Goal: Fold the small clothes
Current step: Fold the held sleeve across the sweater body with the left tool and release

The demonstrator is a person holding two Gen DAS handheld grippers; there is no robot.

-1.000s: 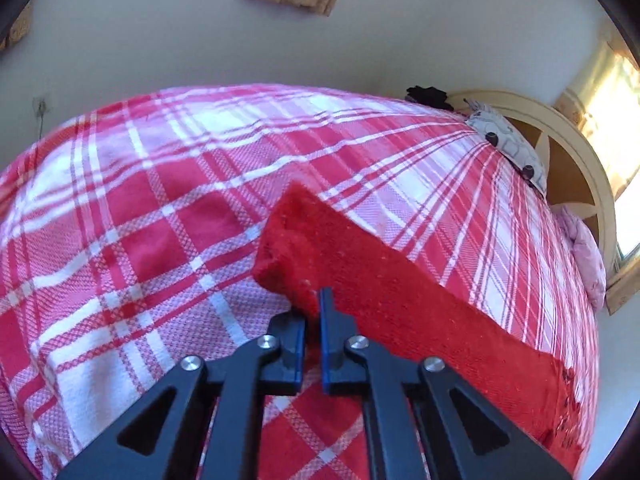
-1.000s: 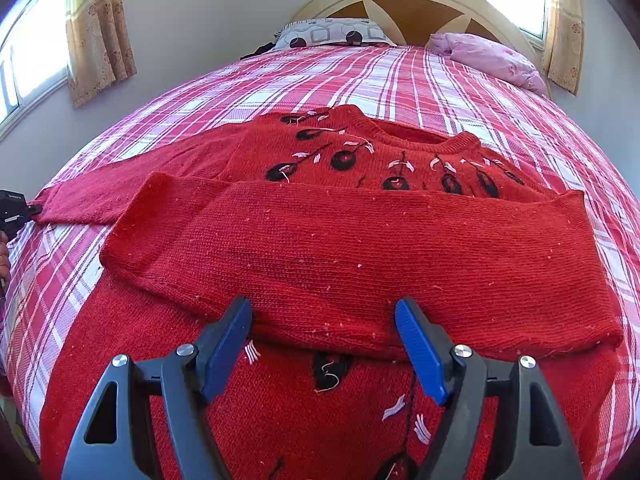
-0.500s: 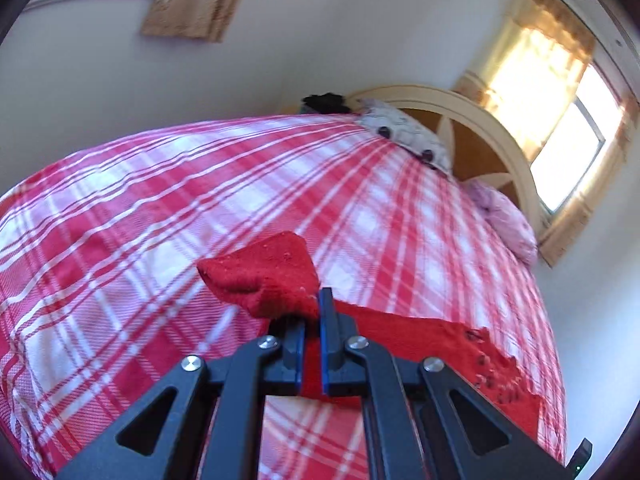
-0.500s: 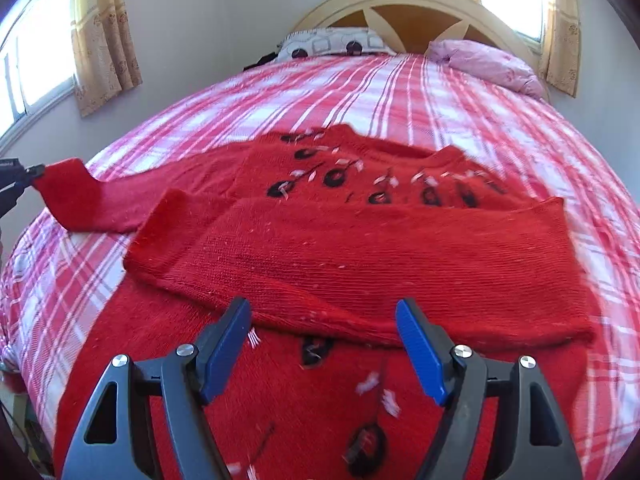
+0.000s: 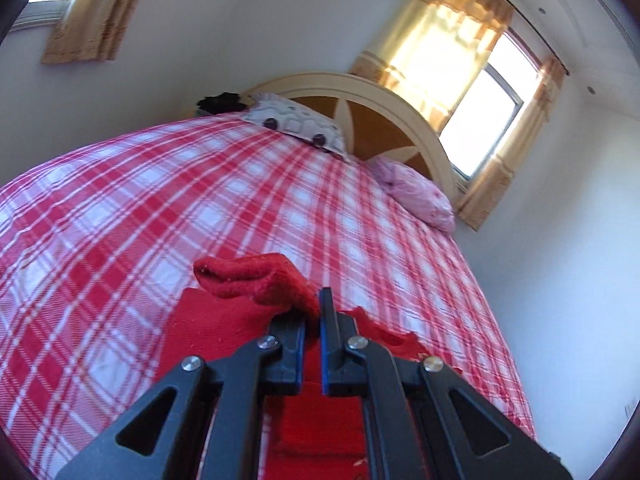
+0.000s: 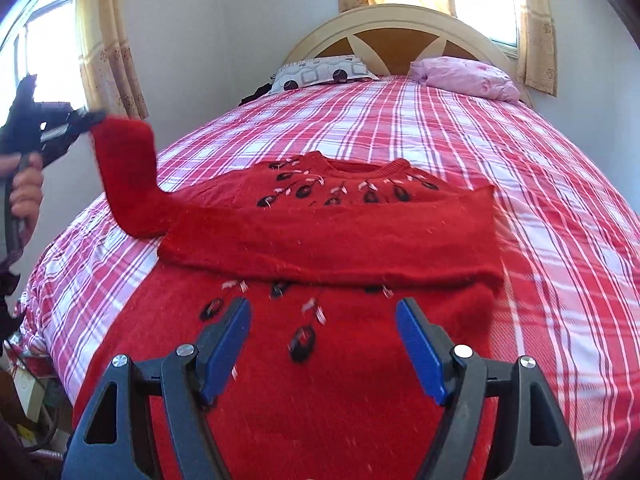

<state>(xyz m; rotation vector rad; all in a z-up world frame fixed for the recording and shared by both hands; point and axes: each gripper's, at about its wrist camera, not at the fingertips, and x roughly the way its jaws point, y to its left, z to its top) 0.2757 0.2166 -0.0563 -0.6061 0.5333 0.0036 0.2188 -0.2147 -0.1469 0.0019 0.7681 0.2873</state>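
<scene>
A red knit sweater [image 6: 332, 236] with black cherry motifs lies flat on the plaid bed [image 6: 460, 140]. One sleeve is folded across its chest. My left gripper [image 5: 314, 320] is shut on the cuff of the other sleeve [image 5: 256, 280] and holds it lifted. In the right wrist view the left gripper [image 6: 86, 120] is at the far left, with the sleeve [image 6: 128, 172] hanging from it up off the bed. My right gripper [image 6: 324, 340] is open and empty above the sweater's lower body.
A patterned pillow [image 6: 320, 74] and a pink bundle [image 6: 468, 80] lie by the arched headboard [image 6: 404, 32]. Curtained windows [image 5: 480, 112] are behind. The bed's left edge [image 6: 44, 320] drops to floor clutter.
My left gripper has lifted the sleeve cuff off the bed and swung it up and toward the sweater. My right gripper has drawn back a little and stays open.
</scene>
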